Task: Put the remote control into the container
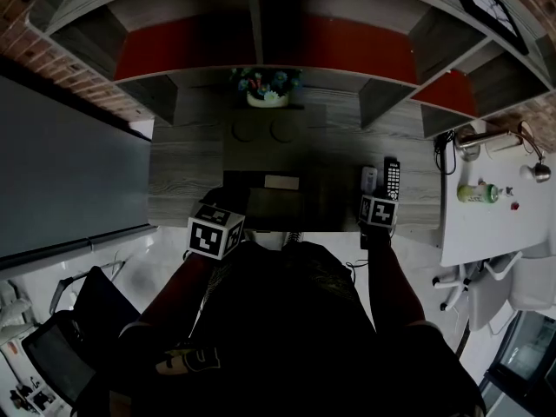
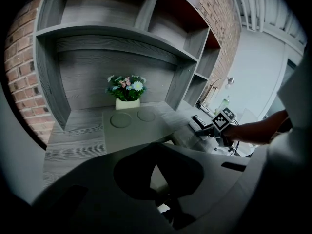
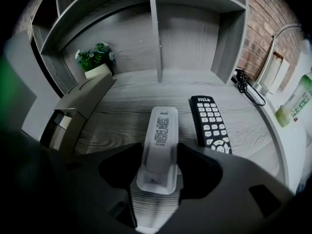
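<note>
If I squeeze crooked, the white remote (image 3: 161, 126) could slip out and bump the black remote (image 3: 210, 123) just beside it. My right hand-held gripper (image 3: 159, 152) is spread wide around it, not pinching. It lies label up on the table (image 3: 122, 118), long, smooth and slippery-looking

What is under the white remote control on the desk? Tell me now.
Only the grey wood-grain desk shows beneath the white remote control, which lies flat with its label side up. Its downward face and the patch of desk it covers are hidden.
</note>
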Tool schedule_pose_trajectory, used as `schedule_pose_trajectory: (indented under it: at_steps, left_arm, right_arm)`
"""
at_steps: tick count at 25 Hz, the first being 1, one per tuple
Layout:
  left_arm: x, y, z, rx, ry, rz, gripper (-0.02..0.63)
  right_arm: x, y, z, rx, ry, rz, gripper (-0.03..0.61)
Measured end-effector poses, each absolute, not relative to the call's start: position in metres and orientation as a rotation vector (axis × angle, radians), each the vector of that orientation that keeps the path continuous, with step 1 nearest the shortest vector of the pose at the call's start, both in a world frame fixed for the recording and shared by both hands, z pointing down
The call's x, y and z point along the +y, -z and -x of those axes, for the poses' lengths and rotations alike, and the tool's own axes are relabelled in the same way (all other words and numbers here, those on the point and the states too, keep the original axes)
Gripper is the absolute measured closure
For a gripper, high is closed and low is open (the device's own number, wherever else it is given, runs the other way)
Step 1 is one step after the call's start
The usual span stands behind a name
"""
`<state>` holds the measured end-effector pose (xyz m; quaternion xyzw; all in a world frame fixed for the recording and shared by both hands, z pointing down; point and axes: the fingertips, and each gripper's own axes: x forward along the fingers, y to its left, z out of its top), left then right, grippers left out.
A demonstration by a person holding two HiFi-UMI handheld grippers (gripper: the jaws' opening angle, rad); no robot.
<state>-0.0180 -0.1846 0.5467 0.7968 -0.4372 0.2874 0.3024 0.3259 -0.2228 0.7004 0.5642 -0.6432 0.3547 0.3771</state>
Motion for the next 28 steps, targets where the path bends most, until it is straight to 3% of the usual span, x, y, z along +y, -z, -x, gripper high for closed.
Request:
schedule_pose_trajectory:
  at_steps: [9,14,20,28]
  left_arm:
    - [-0.178,-0.552,0.046,-1.188,-0.730,-2.086,0.607]
    - [-0.174,-0.551,0.058,-1.190,-0.717,-2.087,0.607]
    - [-0.163,-0.549,0.080,-1.218,-0.700,-2.066,0.607]
    - [-0.143,-0.547,0.113,-1.272,-0.679,-2.020,0.607]
  right_arm:
    - [-0.224,-0.676,-0.306,-1.744,-0.873,-1.426,0.360]
    - [-0.224,-0.636,-0.227,-2.008,-0.784,-1.286,0.360]
    - [-0.180,-0.618,-0.087,-2.187,-0.353,-0.653,0.360]
    - [-0.143,-0.663,-0.031,-1.976,-0.076,-0.302,0.360]
